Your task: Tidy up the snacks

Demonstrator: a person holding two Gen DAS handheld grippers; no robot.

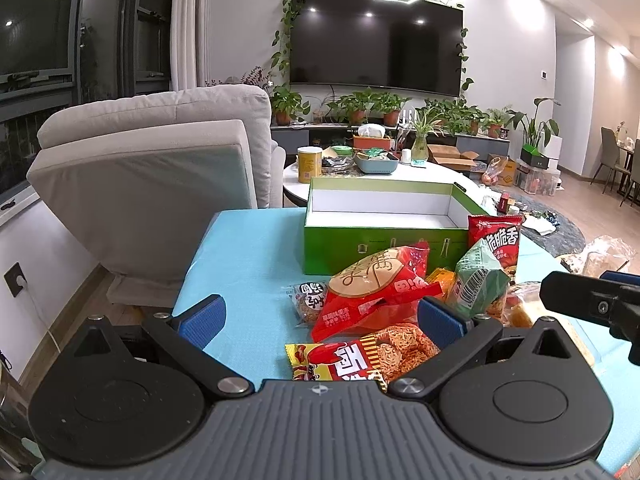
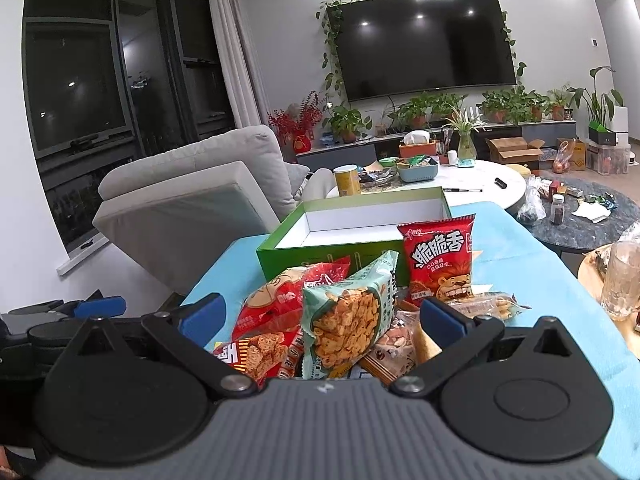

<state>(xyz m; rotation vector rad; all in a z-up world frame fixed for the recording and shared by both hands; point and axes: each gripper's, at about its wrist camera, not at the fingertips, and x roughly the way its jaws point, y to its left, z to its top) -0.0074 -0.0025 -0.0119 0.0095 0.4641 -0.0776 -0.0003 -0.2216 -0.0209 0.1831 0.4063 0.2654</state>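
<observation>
A heap of snack packets lies on the blue tablecloth in front of an open green box with a bare white inside. My left gripper stands wide open over the heap's near edge. A red bag with a round biscuit picture and a noodle-snack packet lie between its fingers, untouched. My right gripper is open too, with a pale green cracker bag standing loose between its blue pads. A red lion packet leans on the green box.
A grey armchair stands left of the table. Behind the box is a white round table with a yellow can and a blue tray. A glass mug stands at the right. The right gripper's body juts in beside the heap.
</observation>
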